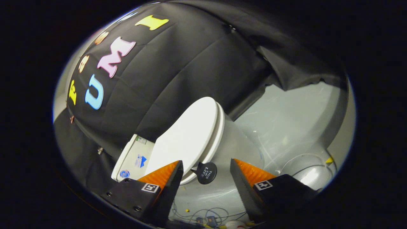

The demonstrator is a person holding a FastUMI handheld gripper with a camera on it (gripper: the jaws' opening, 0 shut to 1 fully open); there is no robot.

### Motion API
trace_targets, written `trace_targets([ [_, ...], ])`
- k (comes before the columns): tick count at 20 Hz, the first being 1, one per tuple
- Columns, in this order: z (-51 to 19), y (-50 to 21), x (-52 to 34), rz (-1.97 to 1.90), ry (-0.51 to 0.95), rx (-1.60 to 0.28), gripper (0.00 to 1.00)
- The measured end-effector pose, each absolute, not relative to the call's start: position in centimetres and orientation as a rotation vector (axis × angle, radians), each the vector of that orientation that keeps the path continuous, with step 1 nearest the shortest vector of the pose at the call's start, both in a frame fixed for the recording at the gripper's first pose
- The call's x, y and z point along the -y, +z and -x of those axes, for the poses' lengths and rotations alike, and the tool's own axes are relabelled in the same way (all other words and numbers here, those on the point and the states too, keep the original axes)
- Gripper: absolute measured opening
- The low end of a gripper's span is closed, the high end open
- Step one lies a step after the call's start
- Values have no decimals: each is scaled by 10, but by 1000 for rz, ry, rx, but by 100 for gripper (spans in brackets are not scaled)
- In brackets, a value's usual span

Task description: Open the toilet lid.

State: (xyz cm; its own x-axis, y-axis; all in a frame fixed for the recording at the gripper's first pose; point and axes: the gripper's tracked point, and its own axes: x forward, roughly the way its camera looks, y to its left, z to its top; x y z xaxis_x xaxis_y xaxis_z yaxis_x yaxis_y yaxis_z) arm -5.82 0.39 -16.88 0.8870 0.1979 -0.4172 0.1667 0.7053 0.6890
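A white toilet with its lid (187, 136) down over the seat stands just ahead of my fingers, its cistern (132, 159) against the black cloth wall. A round black tag (206, 172) sticks out from the lid's rim and sits between my two fingertips, a little beyond them. My gripper (206, 167) is open, fingers spread wide and touching nothing. The whole view is rolled, so the toilet appears tilted.
The toilet's pale bowl base (235, 149) rests on a grey floor (286, 121). Loose wires and small connectors (206, 218) lie on the floor below the fingers. Black cloth drapes behind and to the right of the toilet.
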Motion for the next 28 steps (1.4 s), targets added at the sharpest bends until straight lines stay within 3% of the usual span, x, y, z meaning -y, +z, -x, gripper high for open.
trace_targets([
  [1, 57, -175, -6, -855, 23, -494, 73],
  [5, 63, -183, -26, -1012, 81, -521, 70],
  [9, 55, -177, -27, -1161, 111, -479, 44],
  [17, 51, -176, -30, -1254, 151, -466, 44],
  [18, 48, -191, -34, -1227, 107, -484, 44],
  [20, 44, -184, -21, -1287, 92, -458, 11],
  [28, 45, -180, -20, -1318, 117, -444, 8],
])
